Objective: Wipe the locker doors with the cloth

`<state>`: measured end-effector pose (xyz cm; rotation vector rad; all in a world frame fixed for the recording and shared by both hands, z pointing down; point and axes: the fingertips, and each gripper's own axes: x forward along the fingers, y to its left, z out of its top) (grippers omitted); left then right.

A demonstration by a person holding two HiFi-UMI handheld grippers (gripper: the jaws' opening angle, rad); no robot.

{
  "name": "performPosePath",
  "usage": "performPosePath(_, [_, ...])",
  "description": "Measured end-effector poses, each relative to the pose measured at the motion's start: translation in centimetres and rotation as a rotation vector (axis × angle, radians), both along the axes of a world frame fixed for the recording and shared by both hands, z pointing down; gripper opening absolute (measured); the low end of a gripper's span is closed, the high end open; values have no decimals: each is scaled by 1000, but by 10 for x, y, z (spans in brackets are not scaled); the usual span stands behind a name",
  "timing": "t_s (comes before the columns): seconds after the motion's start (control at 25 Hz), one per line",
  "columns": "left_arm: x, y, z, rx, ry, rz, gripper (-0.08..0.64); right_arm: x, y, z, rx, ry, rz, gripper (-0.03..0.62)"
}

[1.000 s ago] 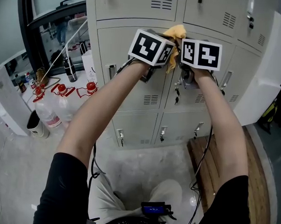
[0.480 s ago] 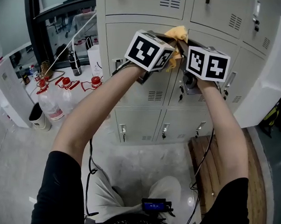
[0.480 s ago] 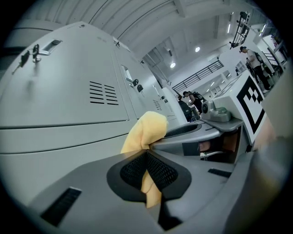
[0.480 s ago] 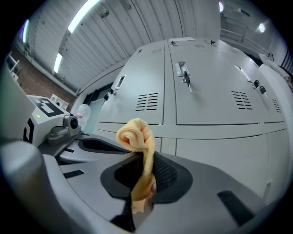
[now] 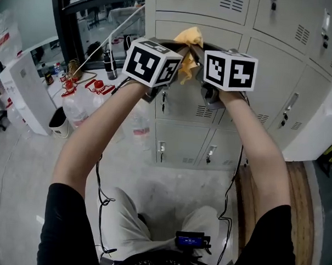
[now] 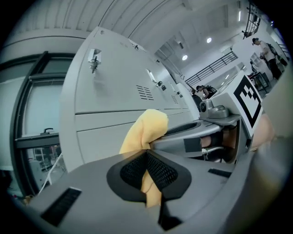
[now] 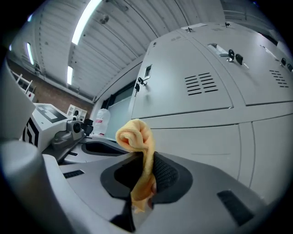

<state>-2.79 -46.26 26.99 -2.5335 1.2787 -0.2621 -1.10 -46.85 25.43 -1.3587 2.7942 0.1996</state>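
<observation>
Both raised side by side before the grey locker doors (image 5: 279, 63): left hand-held gripper (image 6: 147, 172) and right hand-held gripper (image 7: 144, 176) each clenched on the yellow cloth (image 5: 190, 39), bunched between them. Whether the cloth touches a door is unclear.

Clear plastic bottles (image 5: 75, 106) with red caps stand on the floor (image 5: 27, 172) near its left edge. A small dark bin (image 5: 57, 122) sits just beside them, and a white cabinet (image 5: 24, 93) stands further left. Behind them is a black-framed window (image 5: 99, 22). A wooden bench (image 5: 304, 206) lies along the floor's right edge.
</observation>
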Motion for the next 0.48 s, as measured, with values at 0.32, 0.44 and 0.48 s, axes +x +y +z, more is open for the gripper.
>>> performPosePath(0.32, [-61,-13,12,-8,29,-98,18,-60,-12,12,7,33,-27,81])
performPosePath(0.44, [-69,-20,15,3,29,-109,18,-67,-18,15,14,48,-10,81])
performPosePath(0.48, [-70,-22,15,7,31,-109,18,-68,-19,15,18,51,-4,81])
